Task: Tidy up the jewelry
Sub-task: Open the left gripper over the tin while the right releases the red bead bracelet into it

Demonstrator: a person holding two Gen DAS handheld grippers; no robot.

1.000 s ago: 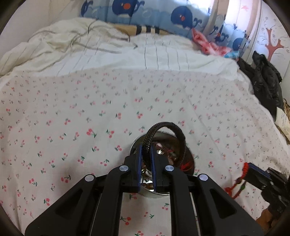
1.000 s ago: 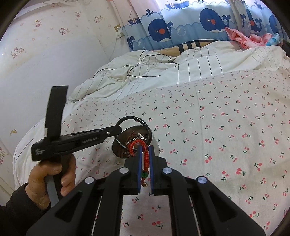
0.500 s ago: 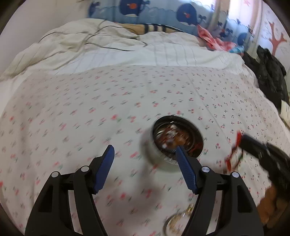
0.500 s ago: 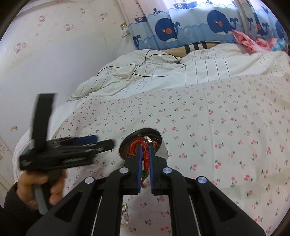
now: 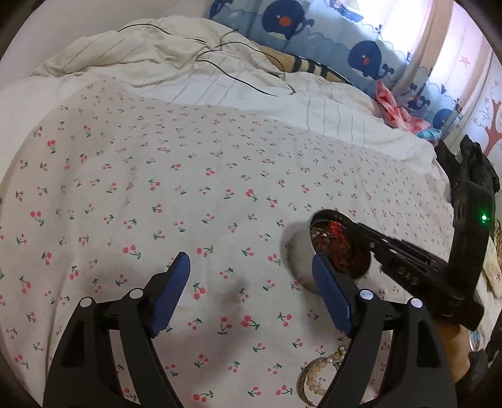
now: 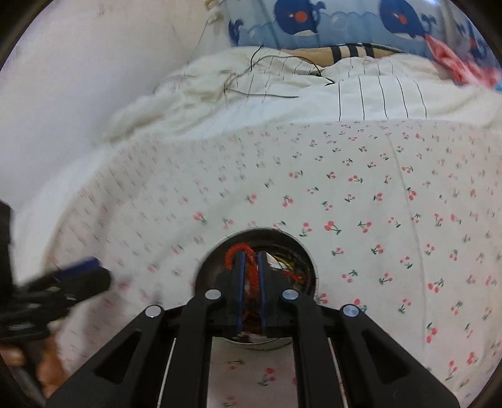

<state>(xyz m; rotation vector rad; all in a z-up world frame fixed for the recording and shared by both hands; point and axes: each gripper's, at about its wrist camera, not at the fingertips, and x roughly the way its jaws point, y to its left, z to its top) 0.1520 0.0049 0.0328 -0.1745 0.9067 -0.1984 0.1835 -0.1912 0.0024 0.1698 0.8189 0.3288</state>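
A round metal tin (image 5: pixel 301 254) (image 6: pixel 306 251) holding jewelry sits on the cherry-print bedsheet. My right gripper (image 6: pixel 251 255) is shut on a red braided bracelet (image 6: pixel 233 252) and its tips are inside the tin's mouth; it also shows in the left wrist view (image 5: pixel 354 238) reaching over the tin. My left gripper (image 5: pixel 251 266) is open and empty, left of the tin and above the sheet; it appears blurred at the left edge of the right wrist view (image 6: pixel 80 274). A pearl bracelet (image 5: pixel 317 373) lies on the sheet near me, partly behind my left gripper's right finger.
A rumpled white striped duvet (image 5: pixel 194 72) with a black cable (image 5: pixel 238 78) lies at the far end of the bed. Whale-print curtains (image 5: pixel 313 28) hang behind. Dark clothing (image 5: pixel 470 169) is piled at the bed's right edge.
My left gripper opened, dropped the black braided bracelet into the tin and swung away left. My right gripper moved forward and down with the red bracelet into the tin's mouth.
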